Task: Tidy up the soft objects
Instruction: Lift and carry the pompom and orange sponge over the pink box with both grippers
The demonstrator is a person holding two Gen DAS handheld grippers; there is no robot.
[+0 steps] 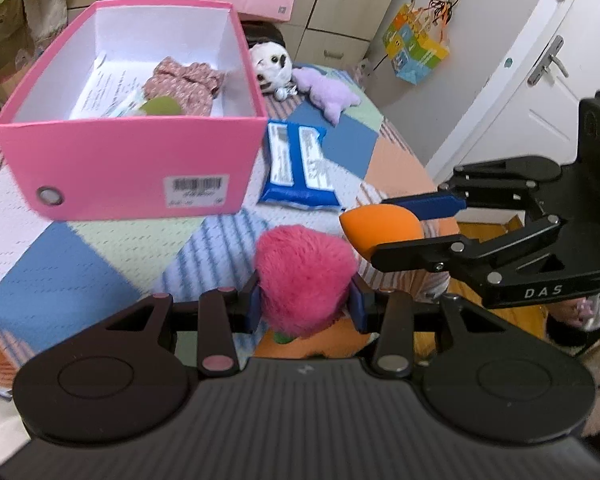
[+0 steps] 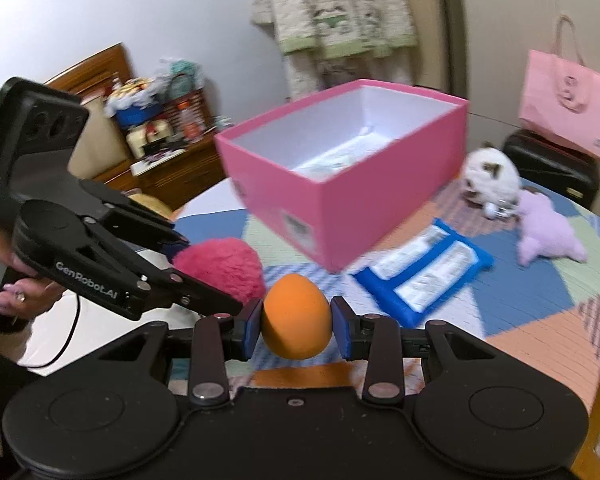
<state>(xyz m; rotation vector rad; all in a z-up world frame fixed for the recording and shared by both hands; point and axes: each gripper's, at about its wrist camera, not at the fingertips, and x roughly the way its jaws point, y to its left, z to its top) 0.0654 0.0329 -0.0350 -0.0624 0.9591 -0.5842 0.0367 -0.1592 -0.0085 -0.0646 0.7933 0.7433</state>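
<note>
A fluffy pink pompom (image 1: 305,280) is clamped between the blue pads of the left gripper (image 1: 305,307), its fur bulging above and below the jaws. An orange egg-shaped sponge (image 2: 297,317) is pinched at its sides by the pads of the right gripper (image 2: 297,326). Both grippers are held above the near part of a round table covered by a patchwork quilt (image 1: 80,264), and they are seen close to one another, the pompom just beside the sponge. In the left wrist view the right gripper is seen entering from the right with the sponge at its tips.

An open pink shoebox (image 1: 140,160) is placed on the quilt beyond the grippers. Inside it, a floral fabric piece (image 1: 186,82), a printed paper sheet (image 1: 100,92) and an olive-green rounded item (image 1: 161,107) are seen on the white floor of the box. A blue packet of wipes (image 1: 296,164) is laid flat just beside the box. Farther back, a white plush toy with dark eyes (image 1: 271,65) and a lilac plush toy (image 1: 328,94) are found side by side, touching or nearly so.

A pink paper bag (image 2: 566,102) is set on a dark case (image 2: 548,164) behind the table. A colourful gift bag (image 1: 414,46) is hung against the white door (image 1: 540,80). A hand with a ring (image 2: 20,298) is seen on the left gripper's grip.
</note>
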